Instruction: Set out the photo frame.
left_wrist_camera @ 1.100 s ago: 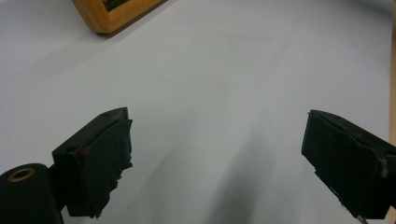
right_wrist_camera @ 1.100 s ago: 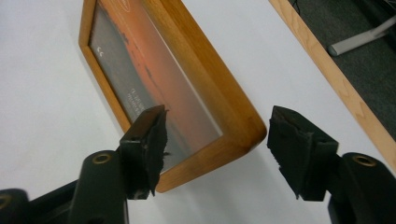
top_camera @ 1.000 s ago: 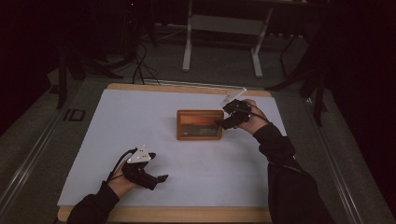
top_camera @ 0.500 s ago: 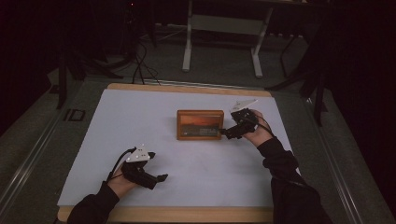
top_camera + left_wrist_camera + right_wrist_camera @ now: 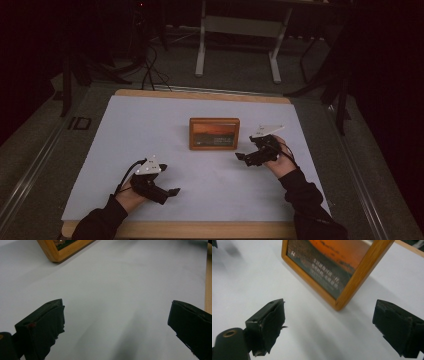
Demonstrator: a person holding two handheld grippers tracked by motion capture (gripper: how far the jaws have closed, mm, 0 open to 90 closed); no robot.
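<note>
Both tongs, left (image 5: 172,191) and right (image 5: 241,157), gape wide and empty, the frame (image 5: 214,133) standing free on the worktop (image 5: 150,125), so its placing looks finished.

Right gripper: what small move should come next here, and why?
Probably ease the right gripper forward toward the picture frame. Its jaws stand wide open, and the frame's near corner lies ahead between them, still apart from both. The left gripper rests open, farther off.
</note>
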